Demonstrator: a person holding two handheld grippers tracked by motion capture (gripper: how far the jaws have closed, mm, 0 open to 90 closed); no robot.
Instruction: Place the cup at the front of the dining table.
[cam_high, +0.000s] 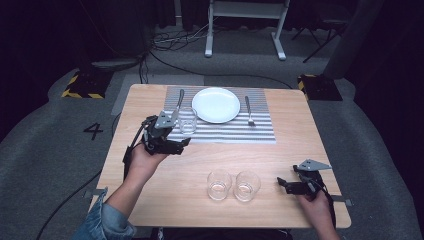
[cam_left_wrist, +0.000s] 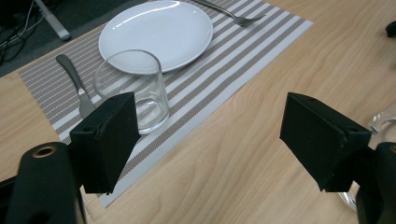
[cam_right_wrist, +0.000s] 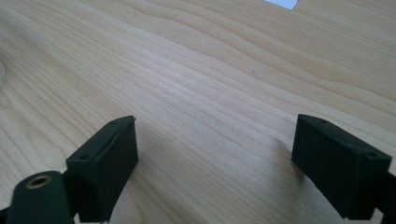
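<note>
Two empty glasses (cam_high: 233, 185) are seen nearest on the counter (cam_high: 280, 155), the right gripper (cam_high: 283, 184) held beside them, fingers spread and empty. Farther off, the left gripper (cam_high: 186, 143) is held with fingers spread near a third glass (cam_left_wrist: 132, 88) on the striped placemat (cam_left_wrist: 243, 46), beside the white plate (cam_left_wrist: 156, 33).

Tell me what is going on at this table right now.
A person holds a black two-jaw gripper in each hand over a wooden table. The left gripper, jaws open, sits beside a clear drinking glass standing on the striped placemat near the white plate. The right gripper, also open and empty, rests by two more clear glasses on bare wood.
</note>
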